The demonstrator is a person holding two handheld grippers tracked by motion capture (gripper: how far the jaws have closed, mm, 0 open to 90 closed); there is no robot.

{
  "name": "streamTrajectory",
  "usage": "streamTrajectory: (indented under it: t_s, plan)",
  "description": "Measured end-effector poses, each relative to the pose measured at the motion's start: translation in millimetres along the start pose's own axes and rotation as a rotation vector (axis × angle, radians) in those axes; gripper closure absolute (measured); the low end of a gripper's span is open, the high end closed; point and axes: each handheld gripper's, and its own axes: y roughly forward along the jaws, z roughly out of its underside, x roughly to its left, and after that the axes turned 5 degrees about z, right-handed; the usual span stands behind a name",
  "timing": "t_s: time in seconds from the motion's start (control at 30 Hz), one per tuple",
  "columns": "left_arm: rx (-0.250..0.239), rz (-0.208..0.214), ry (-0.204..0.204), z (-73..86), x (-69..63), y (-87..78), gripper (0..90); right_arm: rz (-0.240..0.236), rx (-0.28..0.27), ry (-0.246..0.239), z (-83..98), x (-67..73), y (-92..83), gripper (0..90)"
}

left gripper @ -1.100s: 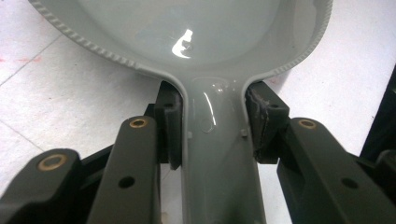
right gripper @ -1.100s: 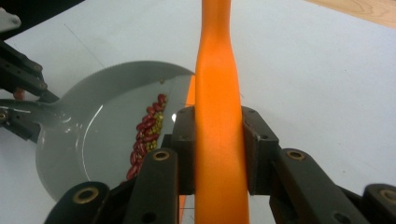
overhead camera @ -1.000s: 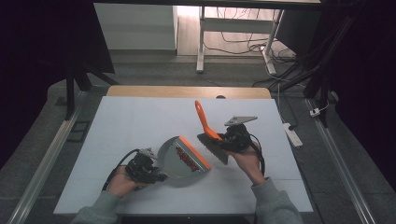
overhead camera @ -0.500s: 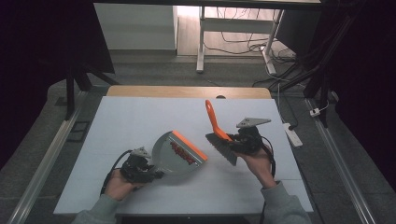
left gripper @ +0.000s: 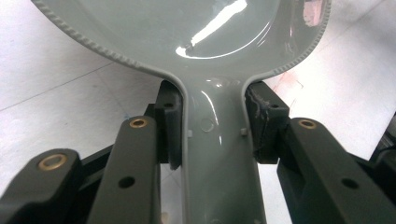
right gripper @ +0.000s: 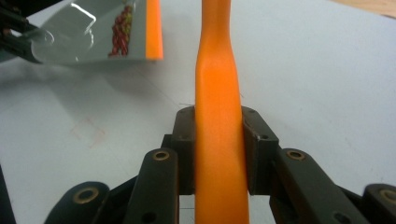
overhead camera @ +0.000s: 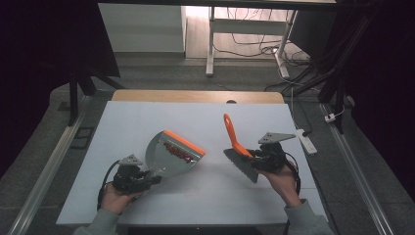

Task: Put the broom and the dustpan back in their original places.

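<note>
Below the fixed camera, a person's two hands work over a white table (overhead camera: 195, 122), each hand holding a gripper. The left gripper (overhead camera: 131, 177) sits near the front left of the table, and its two black jaws are closed narrowly on the grey handle of a dustpan (overhead camera: 172, 152). In the left gripper view the handle of the dustpan (left gripper: 219, 154) runs straight up between the pads (left gripper: 169, 122), which press against both of its sides, and the pan's ribbed rim spreads out above them. The pan points away from the person and to the right, its orange front lip raised off the table. A small heap of red and dark bits (overhead camera: 177, 151) lies inside the pan just behind that lip; the right gripper view shows the same bits (right gripper: 121, 29) beside the orange edge of the dustpan (right gripper: 93, 32).

The right gripper (overhead camera: 264, 157) is at the front right of the table, well apart from the pan. Its jaws clamp the orange handle of a hand brush (overhead camera: 236, 146). The handle slants up and away towards the far side, while the grey bristles hang down to the left of the gripper, close above the table. In the right gripper view the brush (right gripper: 219, 121) handle stands between the two pads (right gripper: 184, 135), touching each.
</note>
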Motion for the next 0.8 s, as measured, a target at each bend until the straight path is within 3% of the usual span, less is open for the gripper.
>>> streamTrajectory:
  t_s: [0.23, 0.43, 0.6, 0.67, 0.8]
  plan:
    - [-0.020, -0.032, -0.051, 9.3, 4.4, -9.9, 61.5, -0.004, 0.024, 0.011, 10.7, -2.9, -0.5, 70.4]
    - [-0.052, -0.064, -0.130, 23.3, 11.8, -20.3, 61.5, -0.017, 0.016, 0.047, 14.3, -4.4, -4.8, 70.4]
    - [-0.060, -0.113, -0.179, 30.4, 14.8, -24.7, 61.4, -0.026, 0.021, 0.071, 17.7, -5.0, -7.3, 70.4]
    - [-0.075, -0.154, -0.209, 33.7, 16.8, -27.2, 61.4, -0.034, 0.026, 0.089, 19.2, -3.9, -8.4, 70.4]
    - [-0.086, -0.179, -0.242, 36.7, 20.4, -28.0, 61.4, -0.037, 0.032, 0.101, 22.7, -3.0, -10.4, 70.4]
